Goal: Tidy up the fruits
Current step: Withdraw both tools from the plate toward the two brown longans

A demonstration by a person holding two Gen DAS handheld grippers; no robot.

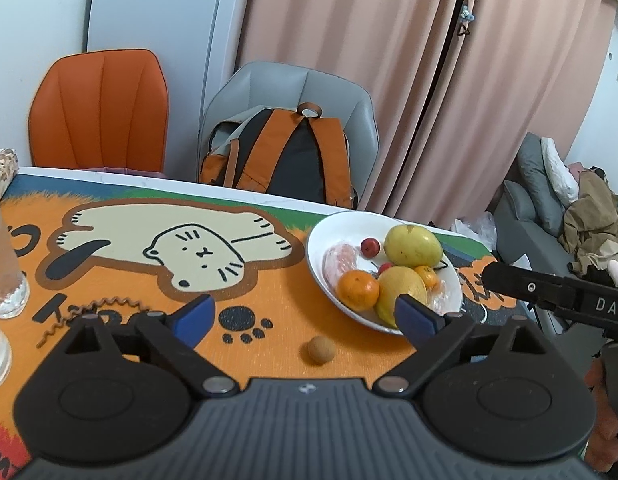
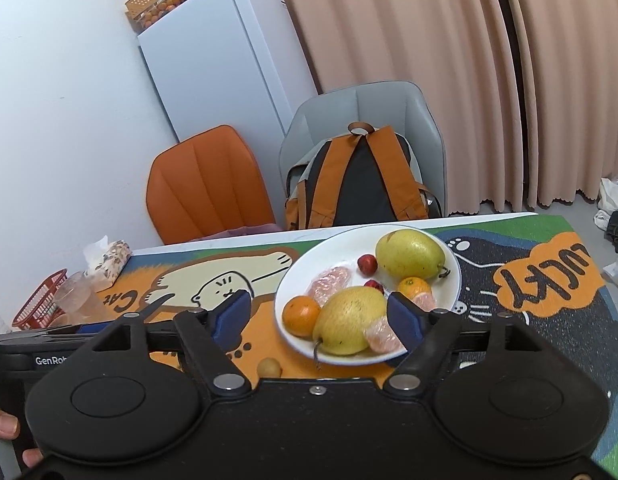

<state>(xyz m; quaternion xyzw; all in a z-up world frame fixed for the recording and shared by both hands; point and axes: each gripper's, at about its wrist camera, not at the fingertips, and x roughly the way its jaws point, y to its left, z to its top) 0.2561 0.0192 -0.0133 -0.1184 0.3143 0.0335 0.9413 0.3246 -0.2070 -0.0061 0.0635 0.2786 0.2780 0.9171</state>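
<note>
A white plate point(image 1: 321, 264) point(image 2: 283, 312) holds two yellow pears point(image 1: 412, 246) point(image 2: 409, 254), two oranges point(image 1: 357, 290) point(image 2: 301, 316), small red fruits point(image 1: 370, 247) point(image 2: 367, 263) and wrapped pink fruit segments point(image 1: 339, 264) point(image 2: 329, 282). A small tan round fruit point(image 1: 321, 350) point(image 2: 269, 367) lies on the mat in front of the plate. My left gripper point(image 1: 305, 320) is open and empty, above the tan fruit. My right gripper point(image 2: 319, 312) is open and empty, over the plate's near edge.
The table carries an orange cat-print mat point(image 1: 237, 304) point(image 2: 549, 280). Glasses point(image 1: 5, 272) point(image 2: 79, 296), a tissue pack point(image 2: 107, 258) and a red basket point(image 2: 41, 300) stand at the left. An orange chair point(image 1: 101, 112) and a grey chair with a backpack point(image 1: 285, 152) are behind.
</note>
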